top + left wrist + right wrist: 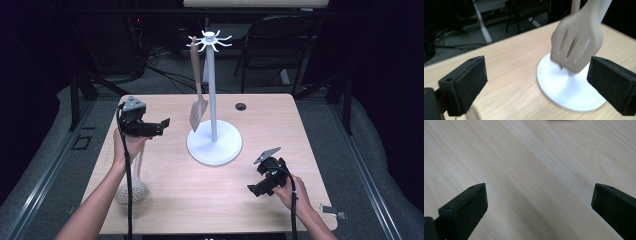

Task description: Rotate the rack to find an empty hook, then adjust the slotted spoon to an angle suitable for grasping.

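Now the left gripper [162, 124] is above the left side of the pale wooden table [165, 192], and its black jaws point toward the white metal stand with a round base [214, 145]. The jaws are wide apart and nothing is between them. In the left gripper view its foam pads [469, 85] frame the beige slotted plastic spatula [577, 46], which is farther away and not touched. This spatula [198, 112] hangs from one of the hooks of the white hook crown [210, 40] at the top of the stand, and its blade is low, just over the edge of the round base.

A white perforated skimmer spoon [132, 191] lies flat on the table near the left forearm, its handle going under the left hand.

The right gripper [254, 189] is at the front right part of the table, well apart from the stand. Its jaws also are wide apart and empty; between them I see bare wood in the right gripper view [539, 195].
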Demonstrator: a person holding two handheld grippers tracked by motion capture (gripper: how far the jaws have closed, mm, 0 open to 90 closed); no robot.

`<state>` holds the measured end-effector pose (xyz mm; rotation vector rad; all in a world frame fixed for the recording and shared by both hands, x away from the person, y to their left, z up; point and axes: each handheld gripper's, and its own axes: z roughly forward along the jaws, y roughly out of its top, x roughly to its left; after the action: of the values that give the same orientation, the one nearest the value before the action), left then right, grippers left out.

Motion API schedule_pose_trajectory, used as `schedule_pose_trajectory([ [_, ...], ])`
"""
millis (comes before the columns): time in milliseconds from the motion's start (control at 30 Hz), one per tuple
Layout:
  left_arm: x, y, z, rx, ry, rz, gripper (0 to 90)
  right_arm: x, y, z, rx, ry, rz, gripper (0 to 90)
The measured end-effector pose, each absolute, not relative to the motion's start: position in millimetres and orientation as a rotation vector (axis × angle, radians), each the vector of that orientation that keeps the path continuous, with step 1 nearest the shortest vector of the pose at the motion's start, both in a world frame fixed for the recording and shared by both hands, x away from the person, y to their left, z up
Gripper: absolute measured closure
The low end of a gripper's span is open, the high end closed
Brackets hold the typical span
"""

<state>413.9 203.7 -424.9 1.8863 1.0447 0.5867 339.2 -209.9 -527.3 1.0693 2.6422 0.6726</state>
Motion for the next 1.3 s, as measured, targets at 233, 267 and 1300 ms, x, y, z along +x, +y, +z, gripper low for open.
schedule_pose_trajectory([
  [233, 407.5, 216.0, -444.1, 1.889, 1.13, 0.56, 0.0, 339.2, -208.9, -527.3, 1.071, 2.647, 0.668, 0.0],
  [267, 407.0, 218.8, -448.4, 1.893, 1.148, 0.551, 0.0, 339.2, -208.6, -527.2, 1.07, 2.649, 0.663, 0.0],
  [1300, 420.4, 259.7, -534.6, 2.099, 1.594, 0.426, 23.5, 337.4, -202.7, -529.5, 1.023, 2.671, 0.603, 1.1],
])
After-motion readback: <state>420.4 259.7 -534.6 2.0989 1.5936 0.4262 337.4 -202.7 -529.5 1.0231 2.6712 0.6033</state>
